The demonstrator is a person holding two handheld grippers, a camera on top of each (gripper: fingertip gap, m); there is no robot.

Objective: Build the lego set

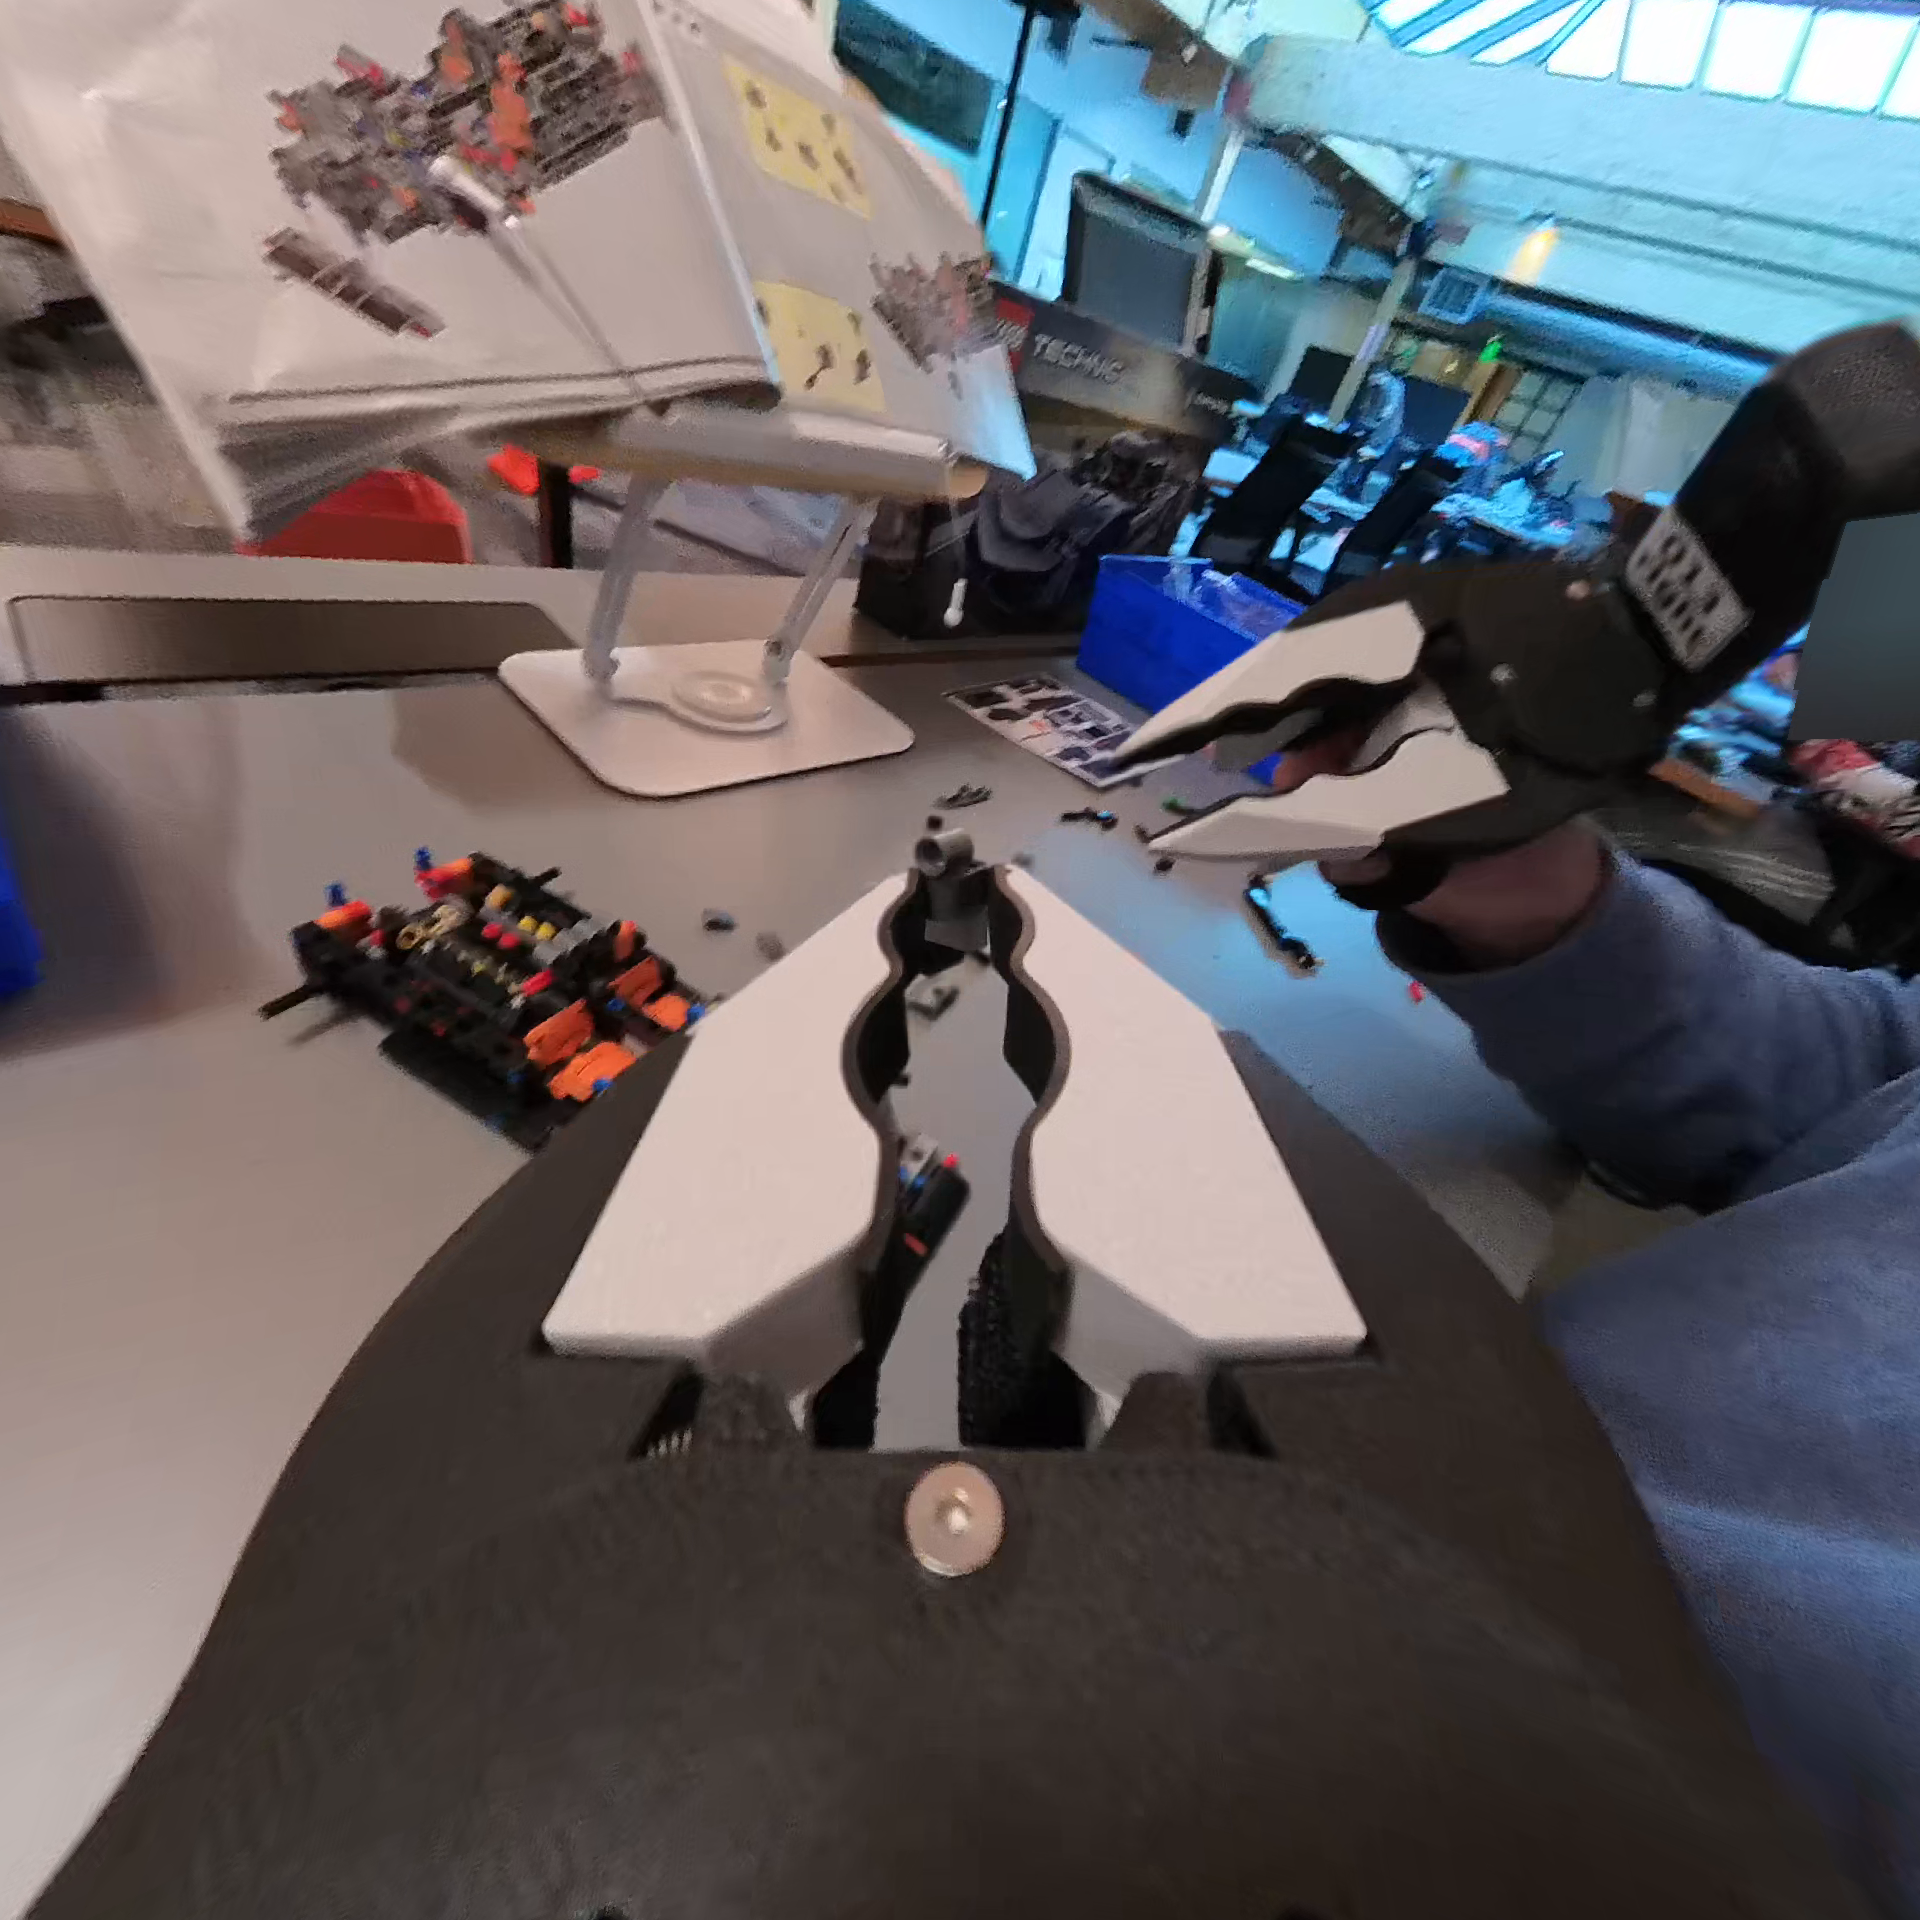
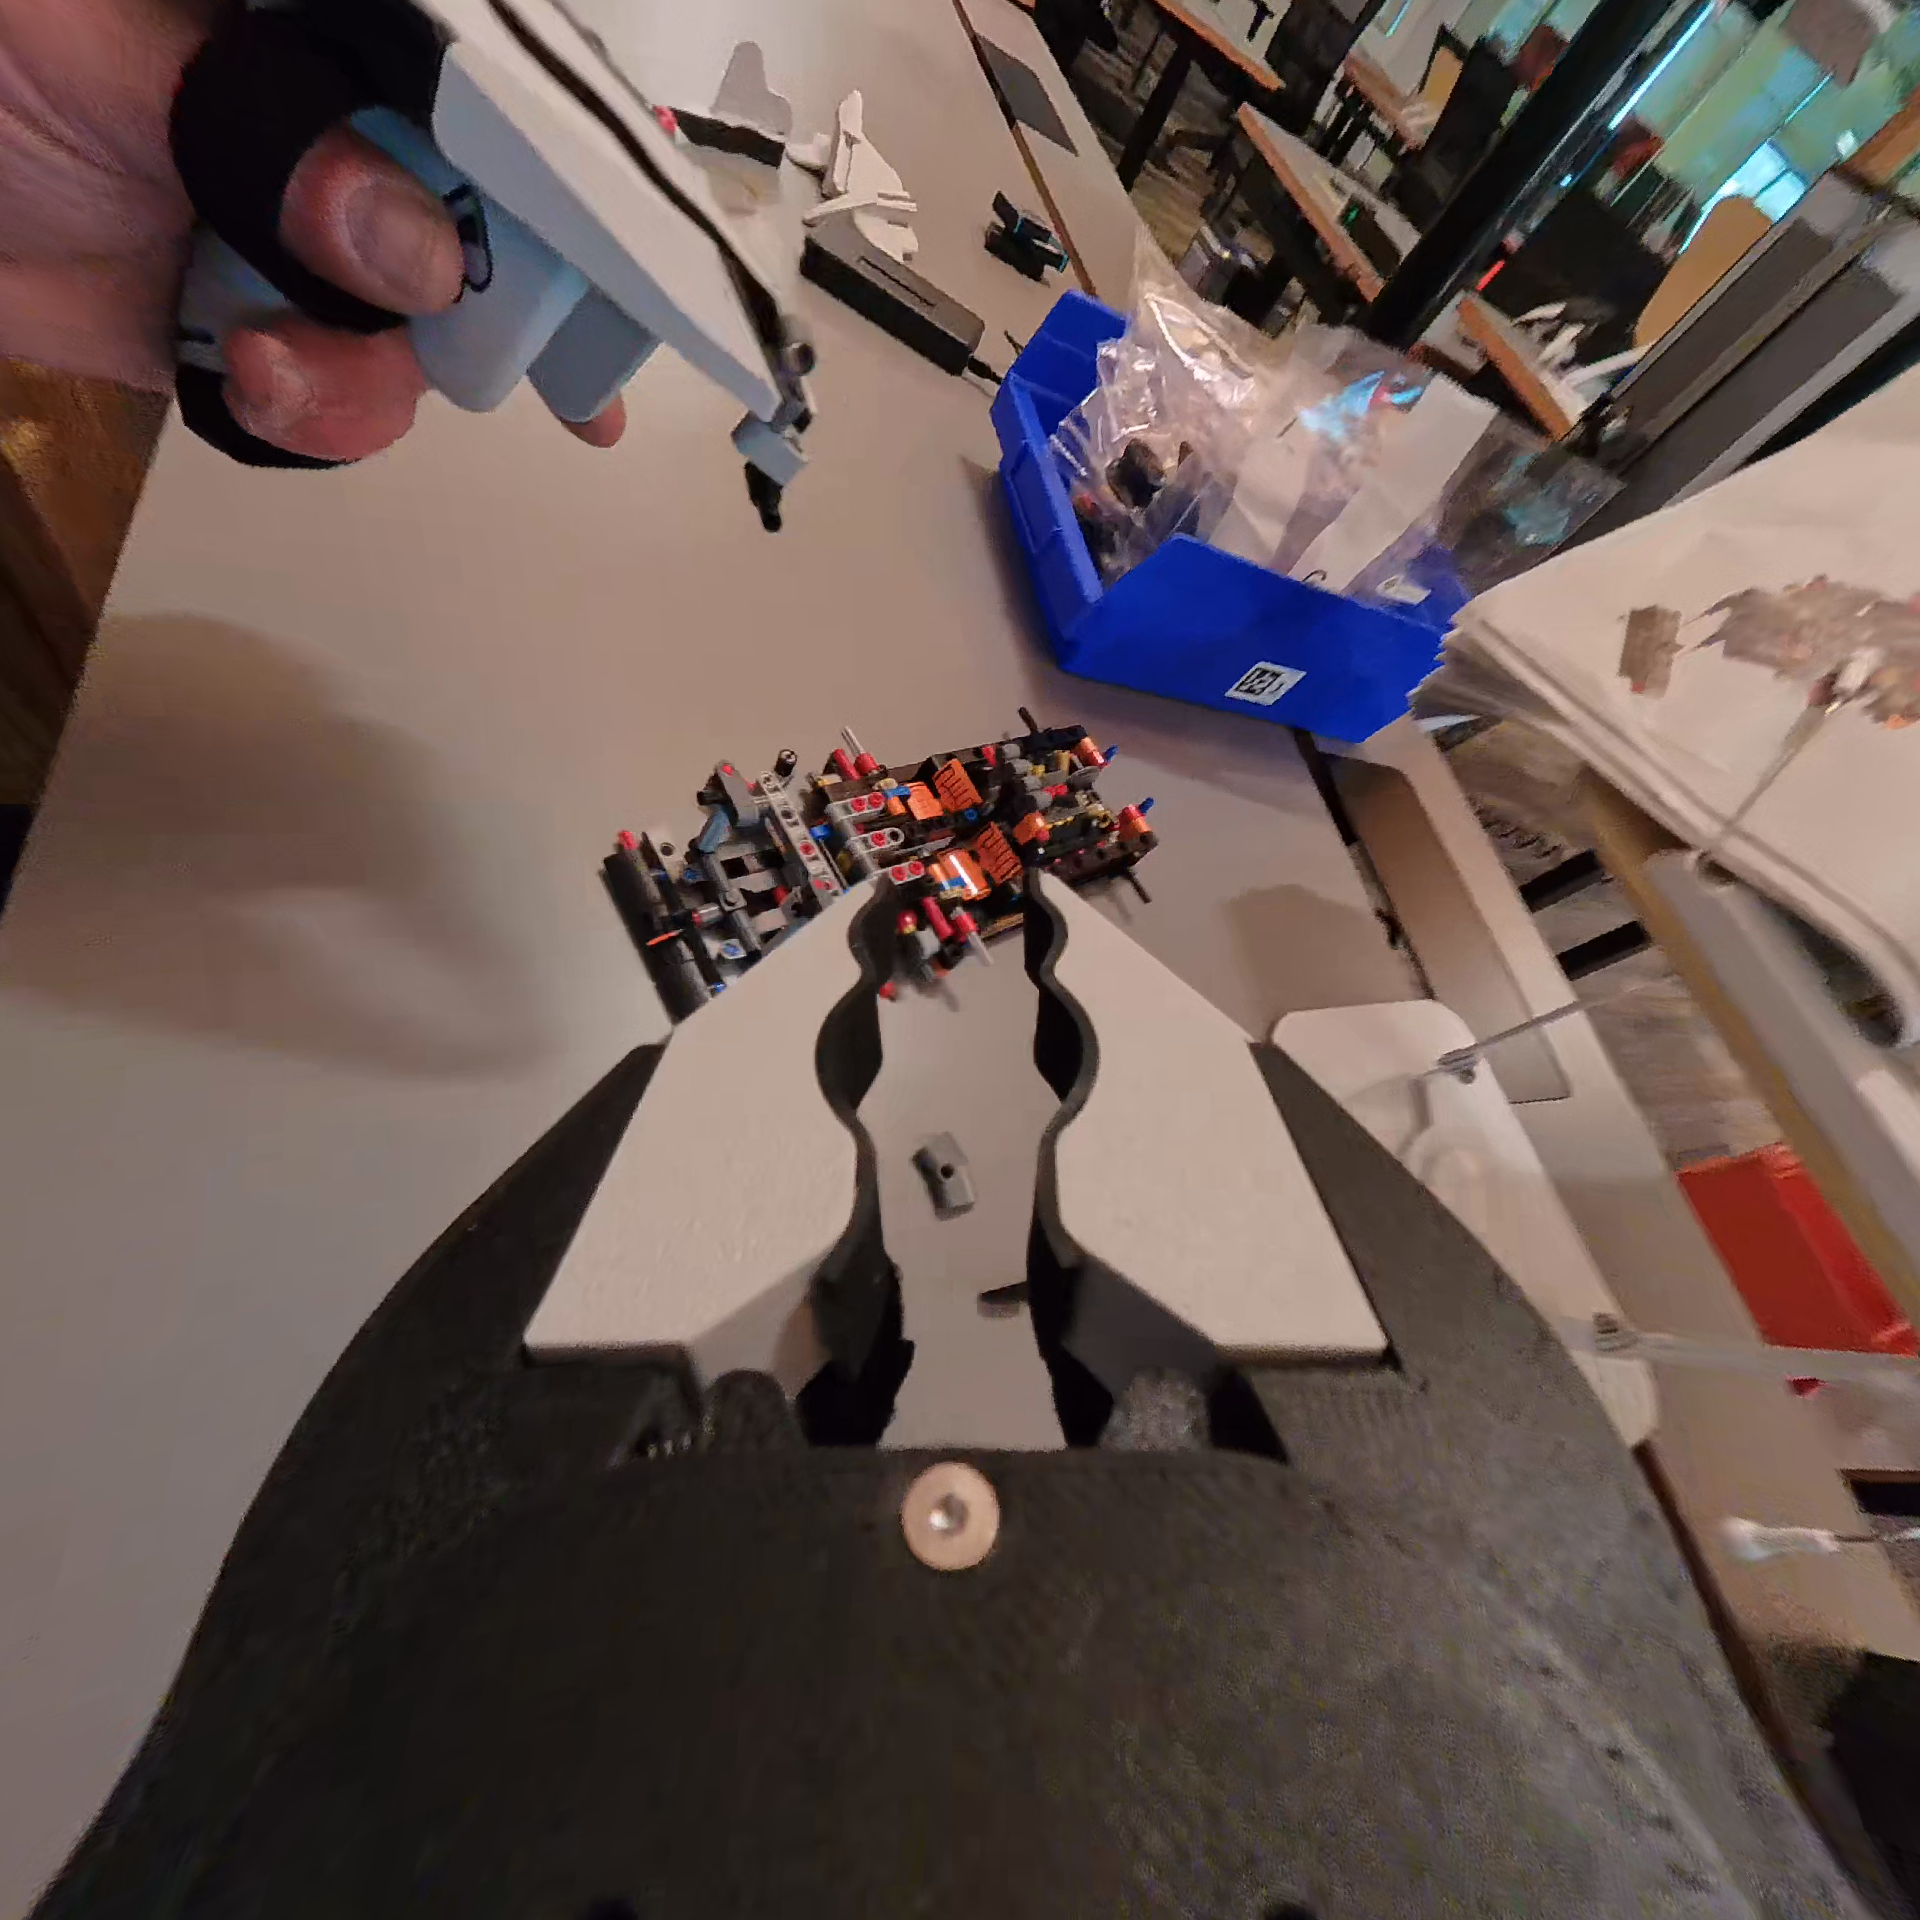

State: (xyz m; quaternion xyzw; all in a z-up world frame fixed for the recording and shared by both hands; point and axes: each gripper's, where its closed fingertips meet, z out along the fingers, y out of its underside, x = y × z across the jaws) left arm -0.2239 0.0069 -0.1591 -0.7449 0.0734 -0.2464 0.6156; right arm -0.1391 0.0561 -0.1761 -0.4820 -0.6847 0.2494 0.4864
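My left gripper (image 1: 951, 885) is shut on a small grey Lego connector (image 1: 943, 857) with a black pin, held above the table. In the right wrist view the left gripper (image 2: 790, 390) is at the upper left, with the connector (image 2: 774, 445) hanging from its tips. The partly built black, orange and grey Lego assembly (image 1: 488, 977) lies on the table left of it. My right gripper (image 2: 951, 904) is open and empty, hovering just short of the assembly (image 2: 883, 842). It also shows in the left wrist view (image 1: 1138, 800). A small grey piece (image 2: 943, 1174) lies on the table under its fingers.
An open instruction book (image 1: 468, 208) rests on a metal stand (image 1: 707, 717) at the back. A blue bin (image 2: 1195, 623) holds plastic bags of parts. A sticker sheet (image 1: 1049, 717) and loose small pieces (image 1: 1283, 935) lie on the grey table (image 2: 364, 1247). The small grey piece (image 2: 943, 1174) is about 15 cm from my right fingertips.
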